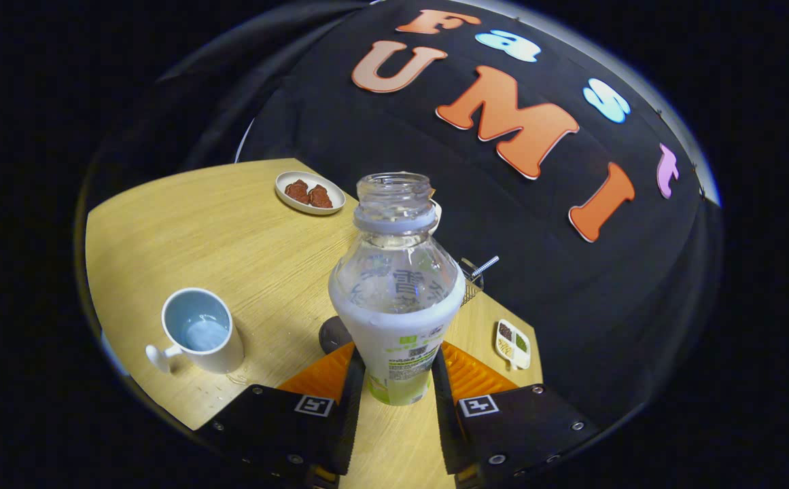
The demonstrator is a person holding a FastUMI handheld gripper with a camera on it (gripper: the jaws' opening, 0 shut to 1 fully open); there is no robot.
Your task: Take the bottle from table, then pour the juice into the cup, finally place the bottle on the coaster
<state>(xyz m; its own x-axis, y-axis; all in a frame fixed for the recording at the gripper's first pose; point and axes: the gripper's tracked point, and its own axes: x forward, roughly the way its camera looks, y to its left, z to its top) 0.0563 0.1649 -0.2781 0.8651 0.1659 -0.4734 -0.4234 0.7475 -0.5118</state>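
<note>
A clear, uncapped bottle (397,285) with white liquid in its lower part and a green-and-white label stands upright between my fingers. My gripper (397,384) is shut on the bottle's lower body, both fingers pressing its sides. A white mug (198,331) with a pale blue inside and some liquid in it sits on the wooden table (231,231) to the left of the fingers, its handle pointing toward me. A dark round coaster (334,334) peeks out just behind the bottle's left side, mostly hidden by the bottle and the left finger.
A small white dish (310,192) with reddish-brown pieces sits far back on the table. A small divided tray (513,343) lies to the right near the table edge. A wire holder with a striped straw (481,269) shows behind the bottle.
</note>
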